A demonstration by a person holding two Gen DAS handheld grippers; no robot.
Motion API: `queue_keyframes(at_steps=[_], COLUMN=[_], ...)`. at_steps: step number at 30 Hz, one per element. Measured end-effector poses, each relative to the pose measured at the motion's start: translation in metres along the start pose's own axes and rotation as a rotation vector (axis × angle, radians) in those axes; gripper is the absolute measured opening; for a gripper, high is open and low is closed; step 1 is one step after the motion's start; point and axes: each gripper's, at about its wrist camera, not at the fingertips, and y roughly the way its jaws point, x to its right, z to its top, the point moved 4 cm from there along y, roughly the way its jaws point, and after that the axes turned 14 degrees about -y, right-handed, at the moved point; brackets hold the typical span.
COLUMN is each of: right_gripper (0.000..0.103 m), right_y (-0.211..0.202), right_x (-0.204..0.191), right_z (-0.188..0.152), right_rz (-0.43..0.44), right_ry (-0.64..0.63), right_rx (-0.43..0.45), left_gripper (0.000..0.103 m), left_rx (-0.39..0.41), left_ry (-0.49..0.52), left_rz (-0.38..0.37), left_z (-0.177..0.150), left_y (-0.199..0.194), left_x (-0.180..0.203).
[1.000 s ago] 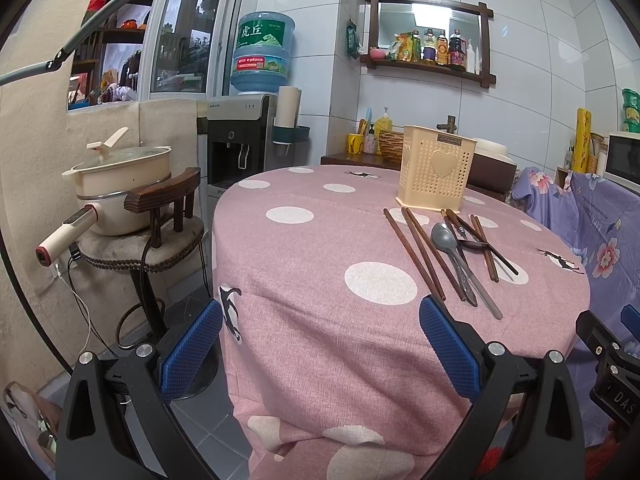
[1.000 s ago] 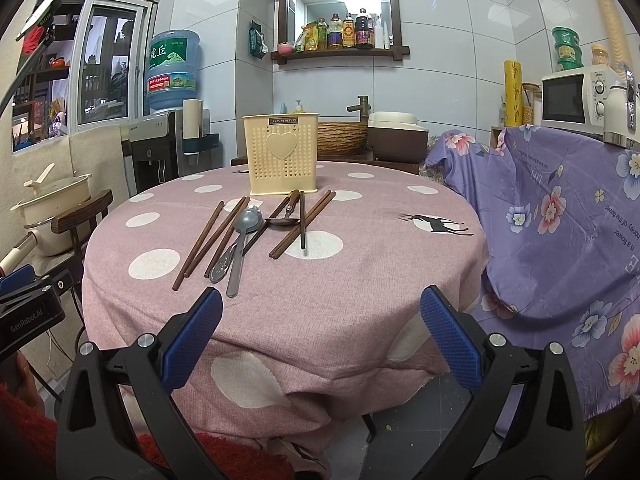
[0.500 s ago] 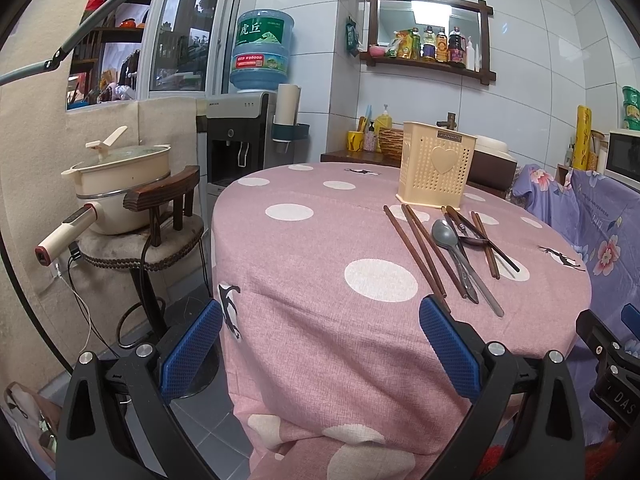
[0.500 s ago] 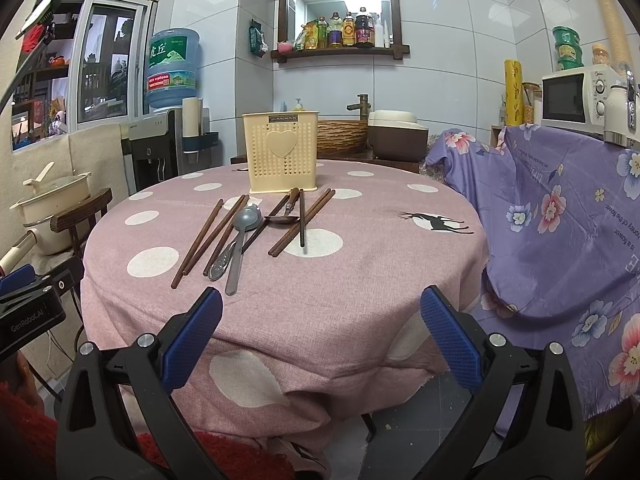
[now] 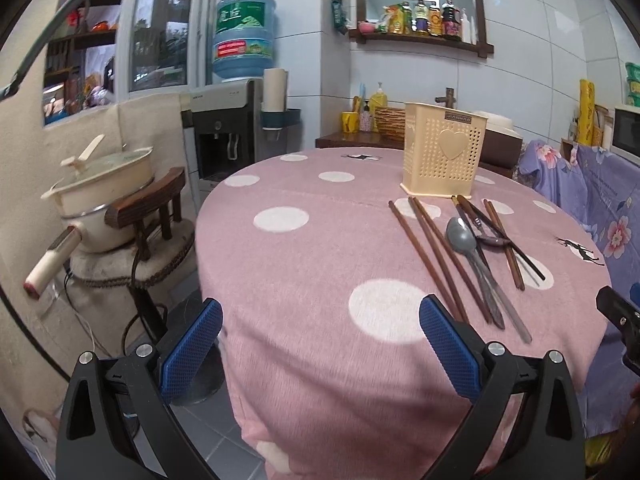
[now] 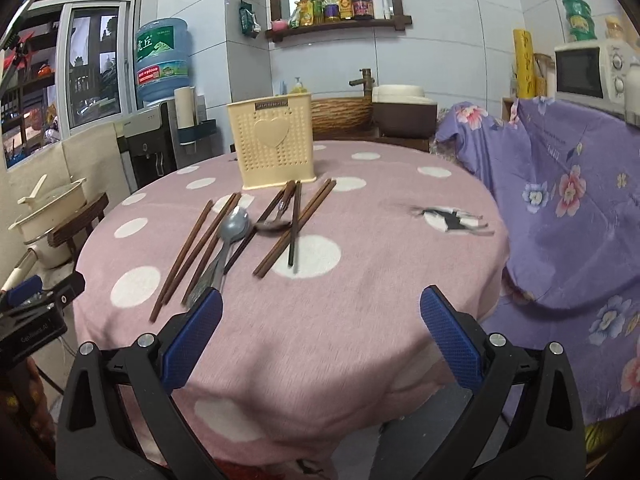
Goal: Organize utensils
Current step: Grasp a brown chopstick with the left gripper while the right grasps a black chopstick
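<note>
at about ten o'clock in the right wrist view the blue water jug [image 6: 162,65] shows two large chinese characters, 虎丘, on its green label, while the small raised nameplate on the cream utensil holder [image 6: 272,148] is too blurred to read.

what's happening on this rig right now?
A person holds the open left gripper and open right gripper at the near edge of the round table's pink polka-dot cloth. Brown wooden chopsticks and a grey metal spoon lie loose before the cream perforated plastic utensil holder. Nothing is gripped yet.
</note>
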Motion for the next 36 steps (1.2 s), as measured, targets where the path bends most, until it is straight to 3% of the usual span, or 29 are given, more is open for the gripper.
queue_keyframes(at_steps=[3, 8, 17, 23, 26, 32, 36], right_gripper=[0.098, 0.098, 0.096, 0.069, 0.053, 0.027, 0.017], right_y=[0.013, 0.047, 0.110, 0.154, 0.181, 0.238, 0.254], right_x=[0.002, 0.014, 0.030, 0.013, 0.003, 0.000, 0.001], right_z=[0.011, 0.027, 0.069, 0.098, 0.107, 0.112, 0.113], right_rz=[-0.001, 0.045, 0.091, 0.165, 0.261, 0.303, 0.316], right_ry=[-0.051, -0.058, -0.045, -0.101, -0.096, -0.083, -0.078], right_rx=[-0.032, -0.132, -0.211, -0.246, -0.289, -0.397, -0.423], left_gripper=[0.098, 0.098, 0.090, 0.068, 0.060, 0.055, 0.055], left_rx=[-0.049, -0.199, -0.290, -0.359, -0.405, -0.442, -0.443], left_ry=[0.029, 0.018, 0.071, 0.086, 0.090, 0.079, 0.080], left_rz=[-0.032, -0.088, -0.086, -0.101, -0.119, -0.107, -0.100], left_z=[0.015, 0.033, 0.068, 0.076, 0.074, 0.075, 0.075], left_y=[0.016, 0.051, 0.106, 0.136, 0.147, 0.163, 0.165], left_x=[0.008, 0.015, 0.035, 0.053, 0.060, 0.064, 0.064])
